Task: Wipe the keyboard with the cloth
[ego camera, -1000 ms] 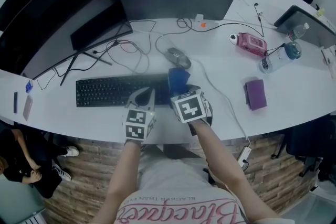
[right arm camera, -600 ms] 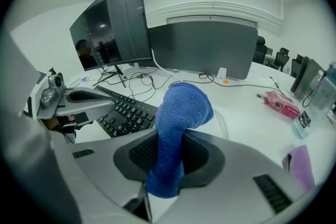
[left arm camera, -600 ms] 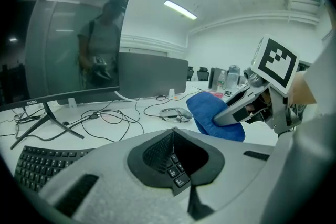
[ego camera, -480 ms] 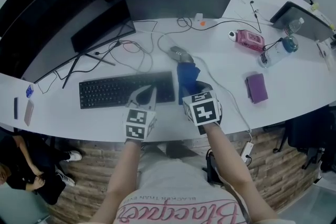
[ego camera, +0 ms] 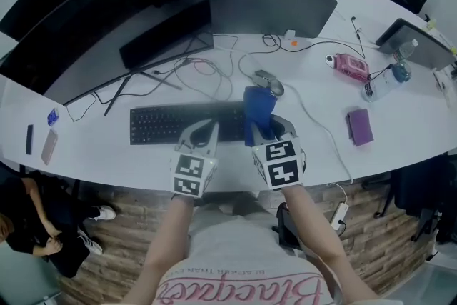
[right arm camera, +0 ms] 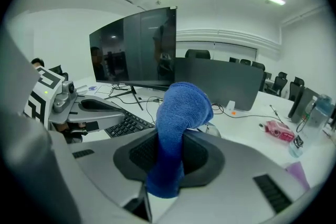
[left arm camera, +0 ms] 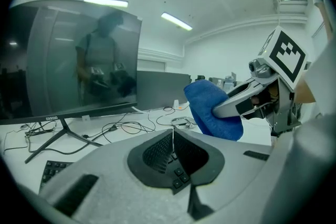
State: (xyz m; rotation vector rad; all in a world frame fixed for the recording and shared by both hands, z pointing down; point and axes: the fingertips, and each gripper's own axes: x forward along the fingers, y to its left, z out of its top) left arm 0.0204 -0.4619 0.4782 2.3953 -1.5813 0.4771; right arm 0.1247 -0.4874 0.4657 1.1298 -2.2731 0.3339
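Note:
A black keyboard [ego camera: 171,123] [right arm camera: 126,124] lies on the white desk [ego camera: 100,153] in front of me. My right gripper [ego camera: 268,126] [right arm camera: 169,165] is shut on a blue cloth [ego camera: 258,109] [right arm camera: 177,118] [left arm camera: 210,108]. The cloth stands up out of the jaws at the keyboard's right end. The left gripper [ego camera: 203,128] [left arm camera: 172,136] is shut and holds nothing. It hovers at the keyboard's front edge, close beside the right one. The gap between cloth and keys is hidden.
A grey mouse [ego camera: 269,82] lies just behind the cloth amid loose cables [ego camera: 207,71]. A curved monitor [ego camera: 107,18] and a second screen [ego camera: 275,7] stand behind. At the right are a purple pad [ego camera: 359,126], a pink case [ego camera: 350,66] and a bottle [ego camera: 382,86].
The head view has shifted, so the desk sits lower and further right in it. The right gripper still holds the cloth by the keyboard's right end. The left gripper stays shut beside it.

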